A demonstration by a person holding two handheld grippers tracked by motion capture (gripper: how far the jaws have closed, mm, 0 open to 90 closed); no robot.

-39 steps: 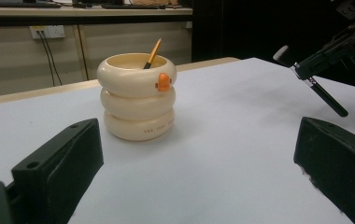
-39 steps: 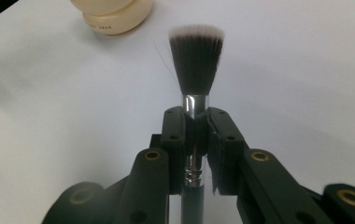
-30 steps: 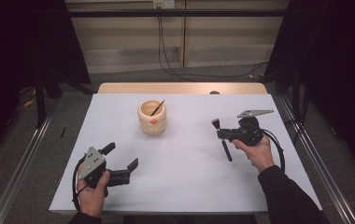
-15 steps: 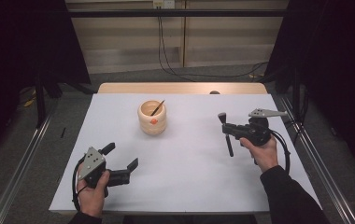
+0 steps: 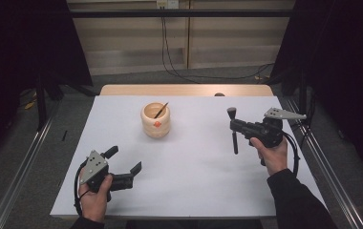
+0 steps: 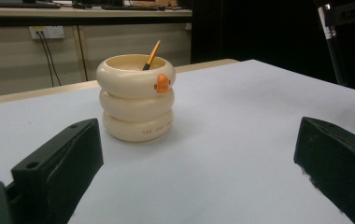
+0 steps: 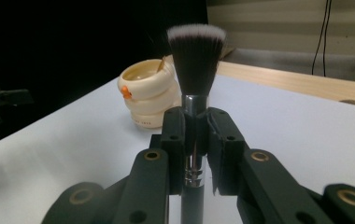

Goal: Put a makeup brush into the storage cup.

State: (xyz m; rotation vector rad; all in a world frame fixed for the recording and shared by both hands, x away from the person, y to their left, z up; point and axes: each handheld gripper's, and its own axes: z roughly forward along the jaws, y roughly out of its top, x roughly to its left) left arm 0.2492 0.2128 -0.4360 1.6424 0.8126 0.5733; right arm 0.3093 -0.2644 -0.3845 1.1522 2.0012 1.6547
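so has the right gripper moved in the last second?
Yes. The right gripper, shut on the brush, has drifted right, away from the cup.

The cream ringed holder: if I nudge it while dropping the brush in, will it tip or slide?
The cream ringed holder looks squat with a broad base, so tipping seems unlikely. Its glossy surface on the smooth white table suggests it may slide. The right gripper clamps the brush upright.

White table cover (image 5: 194, 191); wooden table edge (image 5: 184, 90); wall socket (image 6: 47, 32) with black cables (image 5: 165, 52); metal floor rails (image 5: 22, 176).
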